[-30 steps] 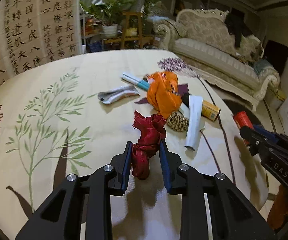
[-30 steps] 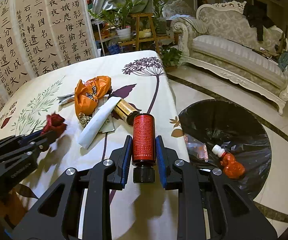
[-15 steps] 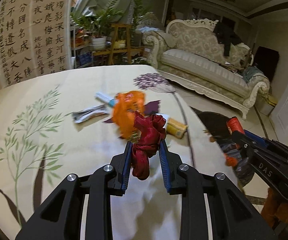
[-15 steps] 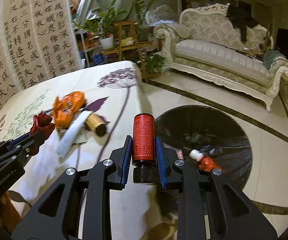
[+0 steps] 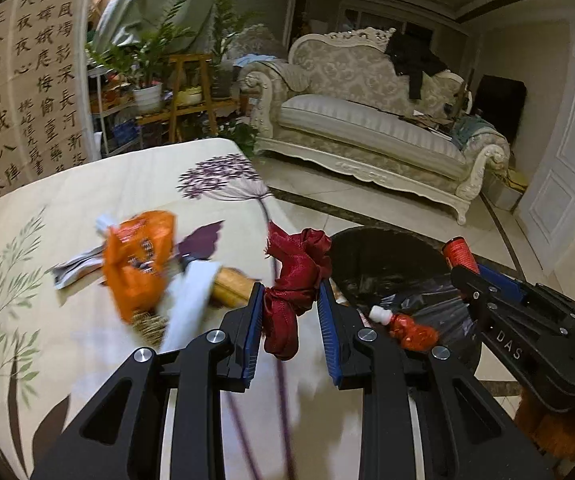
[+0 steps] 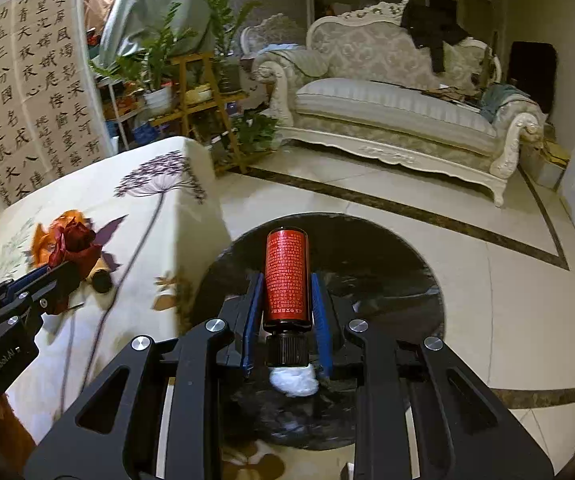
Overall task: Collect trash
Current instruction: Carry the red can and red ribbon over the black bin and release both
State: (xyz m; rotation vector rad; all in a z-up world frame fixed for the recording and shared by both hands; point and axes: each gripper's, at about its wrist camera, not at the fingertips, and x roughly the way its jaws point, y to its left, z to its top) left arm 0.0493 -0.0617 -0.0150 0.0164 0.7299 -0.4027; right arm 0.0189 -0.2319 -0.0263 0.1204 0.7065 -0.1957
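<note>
While each gripper grips one, one red bottle (image 6: 286, 280), one red ribbon (image 5: 293, 280)

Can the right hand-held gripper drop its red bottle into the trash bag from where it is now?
Probably yes. The right hand-held gripper holds the red bottle over the open black trash bag, past the table edge, with nothing between.

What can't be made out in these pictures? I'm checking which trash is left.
- Left wrist view: items under the orange wrapper on the table are motion-blurred.
- Right wrist view: the bin bag contents are hidden behind the red bottle and right gripper.
- Bottle print: too small.
</note>
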